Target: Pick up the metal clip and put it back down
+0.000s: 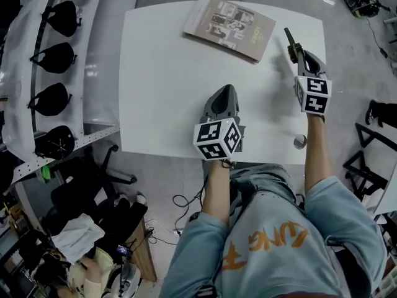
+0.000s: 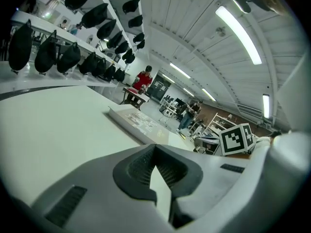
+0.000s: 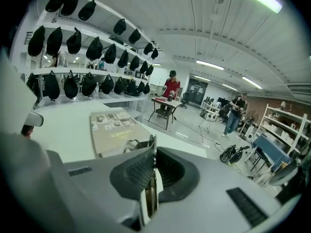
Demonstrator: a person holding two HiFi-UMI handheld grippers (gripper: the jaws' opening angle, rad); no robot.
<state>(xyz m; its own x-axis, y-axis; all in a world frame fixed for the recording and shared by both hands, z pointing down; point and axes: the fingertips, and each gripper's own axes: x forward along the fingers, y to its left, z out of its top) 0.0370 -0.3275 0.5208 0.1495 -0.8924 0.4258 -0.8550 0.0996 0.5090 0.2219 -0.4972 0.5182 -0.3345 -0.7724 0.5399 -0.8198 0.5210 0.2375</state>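
Book (image 1: 229,28) at table (image 1: 161,73) far edge; metal clip (image 1: 289,37) in right tongs (image 1: 298,54) beside it; left tongs (image 1: 227,92) nearer.

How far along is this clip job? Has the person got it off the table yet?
Done: the pick-up. The right gripper has its jaws shut on the metal clip, which appears to be raised above the white table. In hand: holding it up near the booklet. Left to do: lower the clip and let go. The left gripper is shut on nothing, low near the table's front edge.

On the white table (image 1: 161,73) lie a magazine (image 1: 229,27) and a small round object (image 1: 299,141).
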